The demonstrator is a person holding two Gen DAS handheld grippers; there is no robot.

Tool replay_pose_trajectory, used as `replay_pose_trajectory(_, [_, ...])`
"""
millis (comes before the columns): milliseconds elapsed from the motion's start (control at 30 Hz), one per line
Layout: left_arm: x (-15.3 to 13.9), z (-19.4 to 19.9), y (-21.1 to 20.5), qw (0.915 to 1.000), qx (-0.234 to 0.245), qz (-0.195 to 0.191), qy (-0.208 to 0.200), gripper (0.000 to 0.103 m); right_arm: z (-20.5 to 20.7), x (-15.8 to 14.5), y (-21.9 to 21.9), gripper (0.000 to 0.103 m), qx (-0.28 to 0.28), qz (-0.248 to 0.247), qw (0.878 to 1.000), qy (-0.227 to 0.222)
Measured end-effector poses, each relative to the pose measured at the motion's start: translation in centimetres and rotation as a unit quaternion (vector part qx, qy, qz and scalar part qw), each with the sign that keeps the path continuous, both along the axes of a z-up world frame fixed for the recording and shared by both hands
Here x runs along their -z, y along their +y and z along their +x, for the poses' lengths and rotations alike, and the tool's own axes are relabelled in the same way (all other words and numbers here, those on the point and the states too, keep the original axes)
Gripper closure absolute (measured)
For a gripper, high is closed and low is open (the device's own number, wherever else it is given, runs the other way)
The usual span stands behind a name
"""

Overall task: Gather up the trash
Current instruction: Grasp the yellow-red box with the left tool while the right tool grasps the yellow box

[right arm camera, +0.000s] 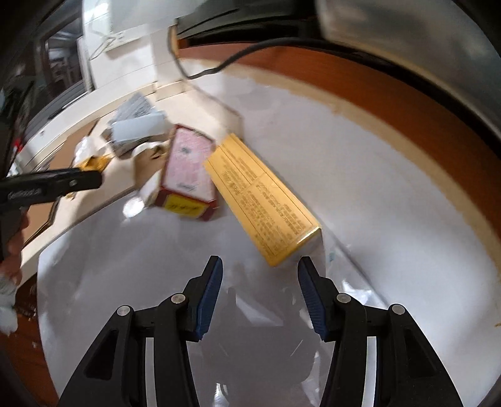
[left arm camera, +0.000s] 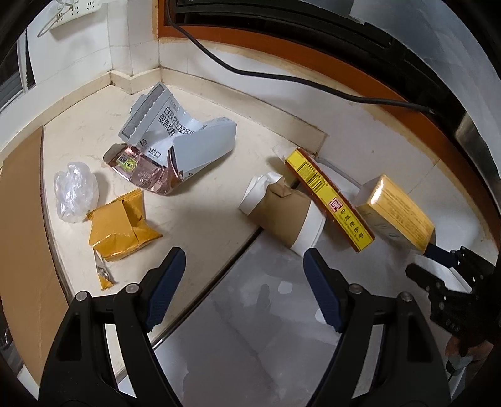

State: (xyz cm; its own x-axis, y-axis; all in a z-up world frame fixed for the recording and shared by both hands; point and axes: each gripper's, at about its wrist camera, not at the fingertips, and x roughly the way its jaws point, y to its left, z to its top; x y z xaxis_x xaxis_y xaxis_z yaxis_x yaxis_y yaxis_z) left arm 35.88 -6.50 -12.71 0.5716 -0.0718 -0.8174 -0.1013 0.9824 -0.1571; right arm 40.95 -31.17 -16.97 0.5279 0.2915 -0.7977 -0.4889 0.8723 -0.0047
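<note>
Trash lies on a pale stone sill (left arm camera: pixel 200 206). A torn white package (left arm camera: pixel 175 131) with pink foil sits at the back. A clear plastic bag (left arm camera: pixel 75 191) and a yellow wrapper (left arm camera: pixel 119 228) lie at the left. A crushed paper cup (left arm camera: pixel 285 213), a long yellow-and-red box (left arm camera: pixel 328 197) and a gold box (left arm camera: pixel 394 213) lie at the right. My left gripper (left arm camera: pixel 244 281) is open and empty, just short of the cup. My right gripper (right arm camera: pixel 260 281) is open and empty, just short of the near end of the gold box (right arm camera: pixel 263 194). The right gripper also shows in the left wrist view (left arm camera: pixel 438 260).
A black cable (left arm camera: pixel 281 75) runs along the back wall under an orange-brown frame (left arm camera: pixel 313 50). A brown board (left arm camera: pixel 25 238) lies at the left. A white power strip (left arm camera: pixel 75 9) hangs on the wall. A glossy white surface (right arm camera: pixel 375 188) lies under the boxes.
</note>
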Motion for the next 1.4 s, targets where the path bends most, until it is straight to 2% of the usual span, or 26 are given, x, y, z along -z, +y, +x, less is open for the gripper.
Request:
replay_pose_trajectory(167, [0.3,-0.3,0.3,1.0,0.001,-0.001,0.005,0.028,-1.7,-1.6,1.3,0.051,-0.013,-0.017,0.999,-0.046])
replay_pose_trajectory(233, [0.4,-0.3,0.4,1.0,0.0,-0.007,0.006,0.028,-1.9,-2.0,2.3,0.049,-0.021,-0.046,0.996,-0.075])
replay_pose_trajectory(300, [0.5,-0.2,0.5,0.9999,-0.001,-0.011,0.007,0.028,-2.1,-2.4,2.3,0.041,-0.026,-0.072,0.993,-0.092])
replay_pose_trajectory(433, [0.7,0.2,0.5,0.9998,0.0,-0.015,0.009,0.028,-1.2,-1.5,3.6,0.041,-0.046,-0.132,0.981,-0.134])
replay_pose_trajectory(633, [1.1,1.2,0.4,0.9991,0.005,-0.039,0.017,0.028,1.8,0.6,4.4,0.042,-0.035,-0.181,0.975,-0.12])
replay_pose_trajectory(667, [1.1,1.4,0.4,0.9989,0.006,-0.042,0.018,0.028,2.3,1.0,4.6,0.046,-0.033,-0.193,0.973,-0.12])
replay_pose_trajectory(800, [1.1,1.9,0.3,0.9979,0.01,-0.059,0.024,0.028,3.5,1.1,4.3,0.056,-0.022,-0.177,0.978,-0.108])
replay_pose_trajectory(1067, [0.3,3.8,-1.9,0.9892,0.032,-0.14,0.032,0.028,4.4,0.6,3.5,0.058,0.001,-0.14,0.985,-0.102])
replay_pose_trajectory(1133, [0.4,4.3,-2.7,0.9861,0.037,-0.158,0.038,0.033,4.2,0.6,3.4,0.058,0.004,-0.137,0.985,-0.103])
replay_pose_trajectory(1300, [1.6,6.0,-4.4,0.9788,0.032,-0.19,0.07,0.038,4.2,0.5,3.4,0.058,0.009,-0.126,0.987,-0.104])
replay_pose_trajectory(1400, [2.7,6.7,-4.8,0.9741,0.022,-0.207,0.088,0.048,4.3,0.6,3.5,0.058,0.01,-0.122,0.987,-0.104])
